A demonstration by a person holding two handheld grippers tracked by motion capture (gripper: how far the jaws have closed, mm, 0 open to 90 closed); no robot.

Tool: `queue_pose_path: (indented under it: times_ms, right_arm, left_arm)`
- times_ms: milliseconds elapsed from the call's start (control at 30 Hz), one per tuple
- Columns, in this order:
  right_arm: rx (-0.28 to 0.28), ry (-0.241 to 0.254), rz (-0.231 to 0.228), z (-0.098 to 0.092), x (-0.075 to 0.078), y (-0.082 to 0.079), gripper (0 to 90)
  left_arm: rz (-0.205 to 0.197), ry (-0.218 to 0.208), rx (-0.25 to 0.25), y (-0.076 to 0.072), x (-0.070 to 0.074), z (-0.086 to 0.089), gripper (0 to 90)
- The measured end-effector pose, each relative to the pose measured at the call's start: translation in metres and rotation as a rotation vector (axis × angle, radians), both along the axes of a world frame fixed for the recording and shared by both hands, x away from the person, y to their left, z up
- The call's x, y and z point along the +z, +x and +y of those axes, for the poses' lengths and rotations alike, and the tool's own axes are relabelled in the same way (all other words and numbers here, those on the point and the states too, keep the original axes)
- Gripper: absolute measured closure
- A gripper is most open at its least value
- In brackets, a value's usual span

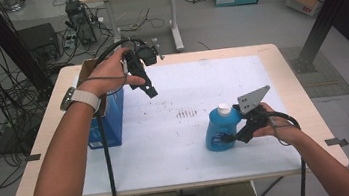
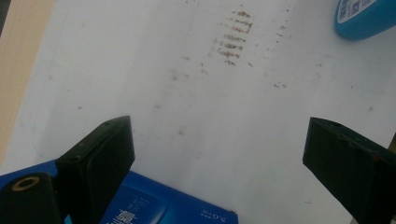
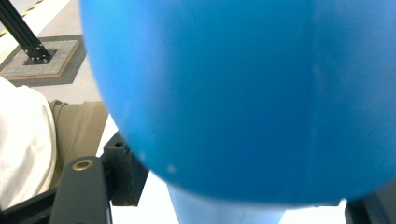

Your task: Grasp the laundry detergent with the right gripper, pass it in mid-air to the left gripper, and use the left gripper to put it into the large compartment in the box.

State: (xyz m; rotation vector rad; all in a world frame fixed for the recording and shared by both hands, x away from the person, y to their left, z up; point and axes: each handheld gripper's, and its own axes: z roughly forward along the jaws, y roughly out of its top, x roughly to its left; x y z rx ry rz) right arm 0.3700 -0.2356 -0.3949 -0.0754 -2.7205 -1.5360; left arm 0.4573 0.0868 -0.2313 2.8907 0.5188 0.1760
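White sheet (image 1: 177, 133) covering table (image 1: 289, 109), cables on floor; left gripper (image 1: 147, 87) spread over blue box (image 1: 112, 116); right gripper (image 1: 232, 136) pinching blue bottle (image 1: 219, 129)

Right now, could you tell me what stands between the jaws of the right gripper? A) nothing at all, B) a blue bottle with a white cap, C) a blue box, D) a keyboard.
B: in the high view the right gripper has its jaws around the lower body of the blue bottle, which stands upright on the table, and its blue body looms close between the jaws in the right gripper view.
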Motion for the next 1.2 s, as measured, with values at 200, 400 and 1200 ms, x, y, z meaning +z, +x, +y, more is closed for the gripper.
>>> queue_pose_path:
  times_ms: [200, 400, 1200]
  right_arm:
    - [0.004, 0.003, 0.000, 0.0008, -0.0006, 0.0004, 30.6]
    - [0.004, 0.003, 0.001, 0.0014, -0.0009, 0.0004, 31.2]
    - [0.006, 0.025, 0.006, 0.0019, -0.0043, 0.0010, 39.0]
  left_arm:
    - [-0.002, -0.002, 0.001, 0.0000, -0.0001, 0.0004, 9.4]
    - [-0.002, -0.001, 0.005, -0.0002, -0.0002, 0.0014, 9.4]
    - [0.003, -0.005, 0.012, -0.0002, -0.0013, 0.0025, 9.4]
